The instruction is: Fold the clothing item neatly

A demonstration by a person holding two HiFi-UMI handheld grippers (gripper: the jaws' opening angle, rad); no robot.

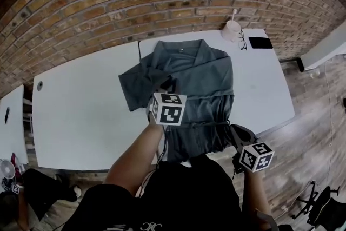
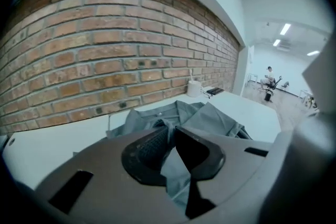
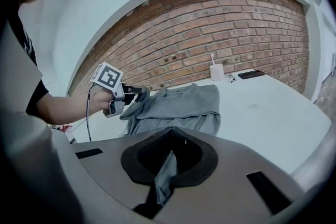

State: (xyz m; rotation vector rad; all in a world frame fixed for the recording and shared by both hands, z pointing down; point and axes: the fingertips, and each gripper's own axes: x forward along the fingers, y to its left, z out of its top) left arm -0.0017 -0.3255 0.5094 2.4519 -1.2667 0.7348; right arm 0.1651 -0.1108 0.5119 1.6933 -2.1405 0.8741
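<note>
A grey shirt (image 1: 200,73) lies spread on the white table (image 1: 81,111), collar toward the brick wall, its lower part hanging over the near edge. My left gripper (image 1: 165,85) is over the shirt's left half, shut on a bunch of its cloth lifted off the table. The left gripper view shows grey fabric (image 2: 176,165) pinched between the jaws of my left gripper (image 2: 170,132). My right gripper (image 1: 234,131) is at the near right, by the table edge, shut on the shirt's hem. In the right gripper view a strip of cloth (image 3: 165,173) runs out of the shut right gripper (image 3: 170,135).
At the table's far right stand a white cup (image 1: 231,31), a pair of glasses (image 1: 241,39) and a black phone (image 1: 260,43). A second white table (image 1: 11,116) stands to the left, with a small fan (image 1: 6,167) on the floor. The brick wall runs behind the table.
</note>
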